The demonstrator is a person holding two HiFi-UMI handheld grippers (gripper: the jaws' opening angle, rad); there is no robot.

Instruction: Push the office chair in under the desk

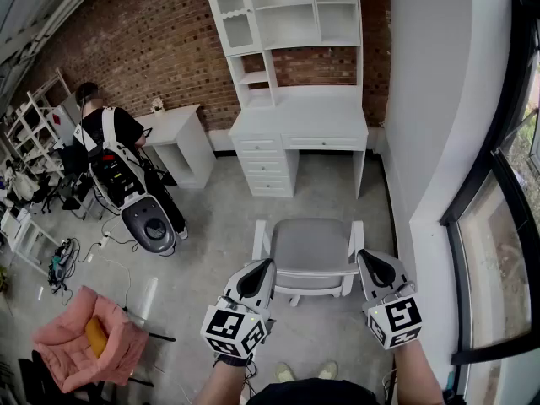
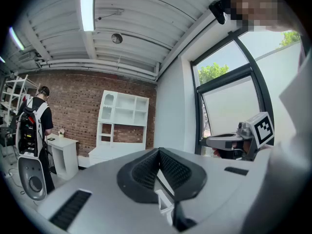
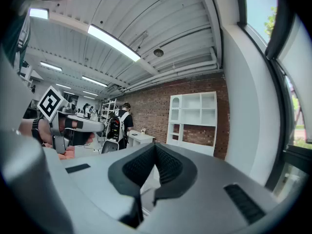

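Note:
The office chair (image 1: 309, 247), grey seat on a white frame, stands on the concrete floor, clear of the white desk (image 1: 299, 116) with its shelf unit at the brick wall. My left gripper (image 1: 259, 268) is shut, its tip at the chair's rear left corner. My right gripper (image 1: 371, 261), also shut, is at the rear right corner. Whether either touches the frame I cannot tell. In the left gripper view the shut left gripper (image 2: 158, 152) points at the desk (image 2: 119, 126); in the right gripper view the right gripper (image 3: 155, 147) is empty.
A white wall and dark-framed window (image 1: 489, 226) run along the right. A person with a backpack (image 1: 110, 142) stands by a small white table (image 1: 181, 137) at the left. A pink armchair (image 1: 84, 340) and cables (image 1: 63, 260) lie at the lower left.

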